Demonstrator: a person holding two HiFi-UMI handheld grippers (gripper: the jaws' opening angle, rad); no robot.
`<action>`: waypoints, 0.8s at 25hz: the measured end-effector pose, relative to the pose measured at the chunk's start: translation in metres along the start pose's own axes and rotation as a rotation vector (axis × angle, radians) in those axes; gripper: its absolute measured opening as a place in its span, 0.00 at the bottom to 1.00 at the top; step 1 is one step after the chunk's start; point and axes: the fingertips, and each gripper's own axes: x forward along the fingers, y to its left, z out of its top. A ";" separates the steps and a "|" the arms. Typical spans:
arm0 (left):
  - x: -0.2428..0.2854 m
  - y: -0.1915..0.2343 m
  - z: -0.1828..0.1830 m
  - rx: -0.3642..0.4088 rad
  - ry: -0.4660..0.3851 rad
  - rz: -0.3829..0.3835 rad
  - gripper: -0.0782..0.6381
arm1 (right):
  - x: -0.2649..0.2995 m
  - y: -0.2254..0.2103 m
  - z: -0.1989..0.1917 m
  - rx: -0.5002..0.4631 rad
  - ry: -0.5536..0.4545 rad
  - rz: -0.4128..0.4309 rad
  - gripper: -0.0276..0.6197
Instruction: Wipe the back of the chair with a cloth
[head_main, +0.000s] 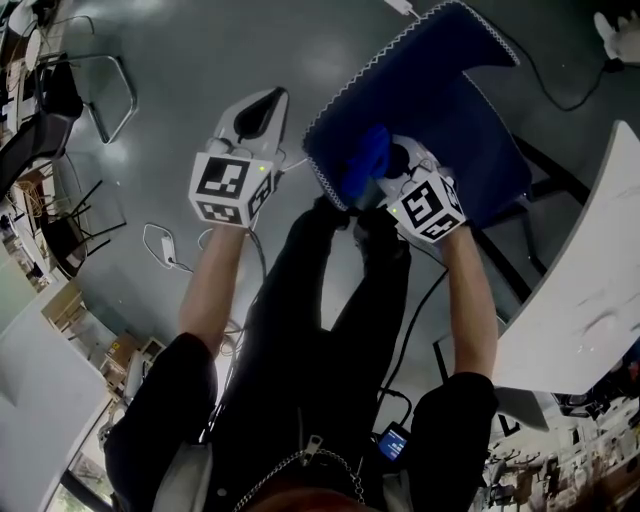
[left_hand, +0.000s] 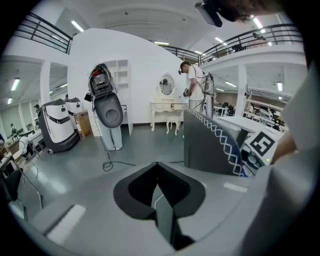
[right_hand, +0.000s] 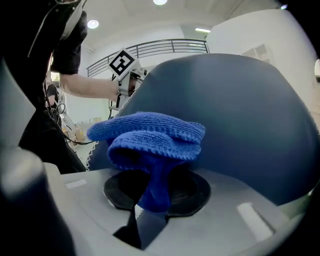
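The chair back (head_main: 410, 90) sits at 1 o'clock from you in the head view. It is a dark blue panel edged with white zigzag trim, and its long axis runs from about 7 o'clock up to 1 o'clock. Your right gripper (head_main: 372, 188) is at the near, 7 o'clock end. Its fingers are clamped on a blue knitted cloth (head_main: 365, 160), which bunches out ahead of them. In the right gripper view the cloth (right_hand: 150, 137) looks to be lying against the panel (right_hand: 240, 110), with the gripper (right_hand: 150, 212) just below it.

Your left gripper (head_main: 262, 105) hangs over the floor at 9 o'clock from the chair, near the trimmed edge but apart from it, pointing toward 12 o'clock. Its fingers are closed together with nothing between them (left_hand: 162, 200).

Most of the panel lies toward 1 o'clock from the cloth. I judge your stroke should follow that long axis away from you, with the cloth kept flat on the fabric. Your right hand is the nearer one and already in place, while the left is free to steady the chair.
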 end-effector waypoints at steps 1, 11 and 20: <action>-0.002 0.001 0.001 -0.002 0.000 0.002 0.12 | 0.000 -0.004 0.000 0.009 0.008 -0.001 0.21; -0.026 -0.025 0.051 0.051 -0.011 -0.088 0.12 | -0.077 -0.026 -0.010 0.610 -0.082 -0.386 0.21; -0.067 -0.112 0.121 0.181 -0.081 -0.335 0.12 | -0.179 0.034 0.033 0.744 -0.129 -0.747 0.21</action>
